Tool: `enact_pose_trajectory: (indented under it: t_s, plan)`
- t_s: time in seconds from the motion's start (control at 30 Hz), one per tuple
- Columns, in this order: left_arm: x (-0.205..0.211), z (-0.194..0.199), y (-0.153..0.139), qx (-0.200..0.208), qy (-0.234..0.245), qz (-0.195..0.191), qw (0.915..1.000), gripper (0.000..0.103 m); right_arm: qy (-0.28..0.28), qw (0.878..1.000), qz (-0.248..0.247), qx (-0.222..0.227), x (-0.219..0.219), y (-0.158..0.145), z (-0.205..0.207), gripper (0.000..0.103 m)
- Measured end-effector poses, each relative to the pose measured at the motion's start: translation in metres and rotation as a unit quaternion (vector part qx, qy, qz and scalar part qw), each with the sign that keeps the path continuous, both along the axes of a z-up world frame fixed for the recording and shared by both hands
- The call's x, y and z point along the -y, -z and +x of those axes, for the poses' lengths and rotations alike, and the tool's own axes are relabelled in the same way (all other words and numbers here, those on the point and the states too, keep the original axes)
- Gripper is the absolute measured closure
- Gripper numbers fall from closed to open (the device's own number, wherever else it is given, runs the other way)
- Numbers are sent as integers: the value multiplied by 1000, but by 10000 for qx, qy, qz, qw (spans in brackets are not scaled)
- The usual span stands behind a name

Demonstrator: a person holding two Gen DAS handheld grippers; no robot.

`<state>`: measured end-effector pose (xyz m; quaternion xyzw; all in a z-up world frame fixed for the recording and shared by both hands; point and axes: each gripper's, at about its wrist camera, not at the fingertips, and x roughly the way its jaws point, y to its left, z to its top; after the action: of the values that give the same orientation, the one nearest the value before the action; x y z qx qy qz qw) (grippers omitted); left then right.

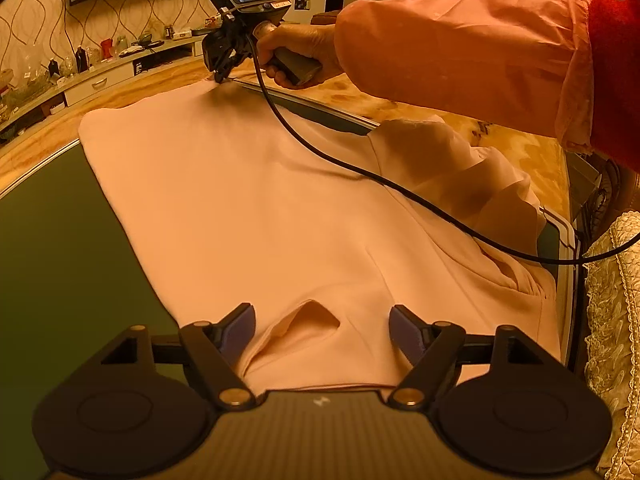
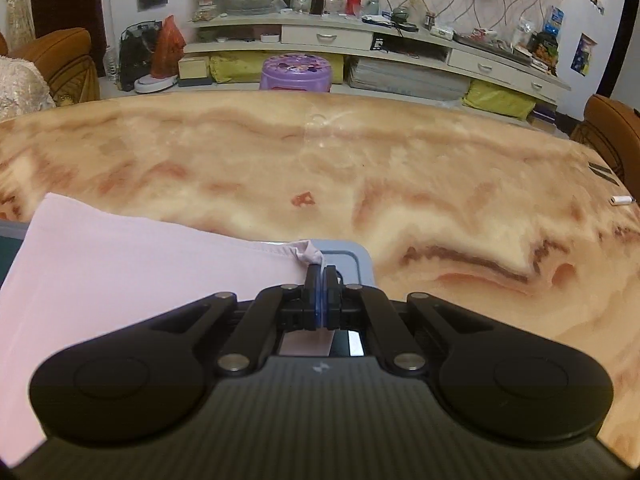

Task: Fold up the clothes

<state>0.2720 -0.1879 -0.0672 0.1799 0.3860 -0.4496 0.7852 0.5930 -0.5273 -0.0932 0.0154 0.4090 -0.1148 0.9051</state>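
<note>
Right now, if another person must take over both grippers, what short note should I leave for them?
Left gripper: open, low over the near end of the pink garment, holding nothing; a small raised fold sits between its fingers.
Right gripper: shut on the garment's far corner, at the corner of the mat.
The garment lies mostly flat on the mat on the marble table; one sleeve is bunched at the side.
Done: cloth spread, one corner gripped.
Left: grip the near end, then make all folds.
</note>
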Motion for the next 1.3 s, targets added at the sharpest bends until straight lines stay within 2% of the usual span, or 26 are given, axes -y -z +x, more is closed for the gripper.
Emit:
enact_pose_trajectory:
  t_s: [0.1, 0.17, 0.23, 0.3, 0.43, 0.5, 0.63, 0.73, 0.83, 1.0, 1.13, 1.23, 1.3]
  plan:
    - [-1, 1, 0, -17, -2, -25, 10000, 23, 111, 9999, 6, -28, 2, 0, -2, 87]
    - [-3, 2, 0, -40, -6, -52, 10000, 23, 44, 9999, 131, 5, 3, -7, -14, 84]
    - [-4, 3, -1, -76, -24, -82, 9999, 23, -66, 9995, 293, 52, 4, -17, -28, 76]
    - [-5, 5, -1, -92, -43, -107, 9999, 23, -175, 9988, 455, 100, 4, -26, -42, 74]
    - [-5, 5, 0, -59, -64, -116, 9999, 22, -478, 9950, 866, 127, 3, -44, -72, 74]
    - [-5, 5, 0, -62, -55, -122, 9999, 20, -877, 9876, 1297, -64, -4, -47, -96, 74]
    - [-3, 5, 0, -13, -41, -60, 10000, 19, -1342, 9744, 1762, -389, -20, -45, -141, 74]
    - [-2, 5, -2, -22, -111, -19, 9999, 19, -1508, 9684, 1852, -718, -29, -39, -168, 74]
    - [-4, 4, -7, -61, -203, -50, 9998, 19, -1671, 9623, 1985, -811, -38, -41, -199, 74]
    - [-1, -5, -17, -82, -157, -110, 9998, 19, -1782, 9550, 2233, -791, -45, -49, -249, 74]
    - [7, -18, -17, -130, 21, -63, 9999, 19, -1388, 9614, 2131, -1054, -39, -35, -263, 74]
    - [8, -22, -11, -36, -7, -9, 10000, 19, -1125, 9612, 2302, -1021, -30, -29, -269, 74]
    - [9, -24, -11, 50, -13, 135, 9999, 19, -1119, 9619, 2354, -824, -29, -40, -274, 74]
